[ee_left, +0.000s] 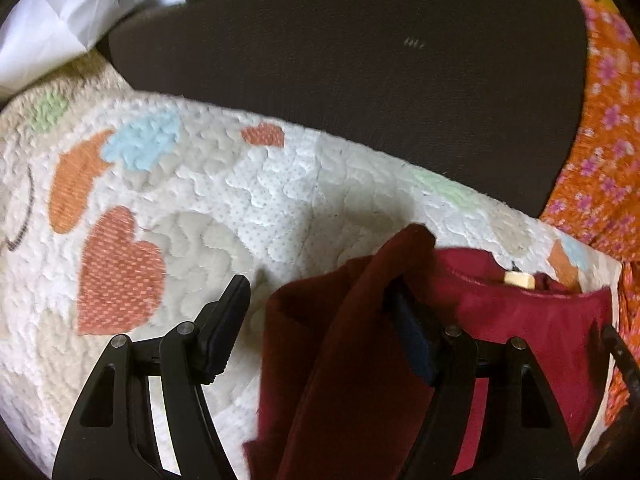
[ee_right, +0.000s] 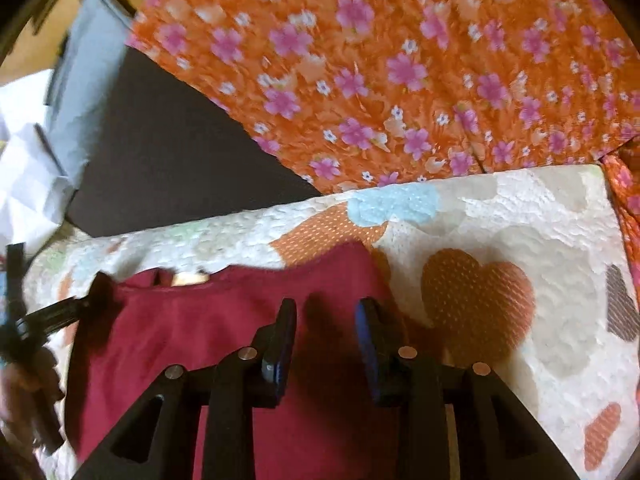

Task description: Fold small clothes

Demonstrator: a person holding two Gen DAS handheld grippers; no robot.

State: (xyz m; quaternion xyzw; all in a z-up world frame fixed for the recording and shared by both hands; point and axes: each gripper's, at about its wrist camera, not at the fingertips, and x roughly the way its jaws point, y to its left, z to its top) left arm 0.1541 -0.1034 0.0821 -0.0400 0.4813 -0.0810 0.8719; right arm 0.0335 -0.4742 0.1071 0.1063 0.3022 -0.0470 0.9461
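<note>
While the maroon garment lies on the heart-patterned quilt, a fold of it drapes over one finger of the left hand-held gripper, whose jaws stand apart. The right hand-held gripper hovers over the cloth, jaws parted, holding nothing. Folding looks barely begun; most remains.

Garment lies on the quilted mat, near the mat's right end. Fold of it draped over the left gripper's right finger. Right gripper above the garment's right edge. Behind the mat: flat pad. Flowered cloth right of the pad, behind the mat. Papers far left.
</note>
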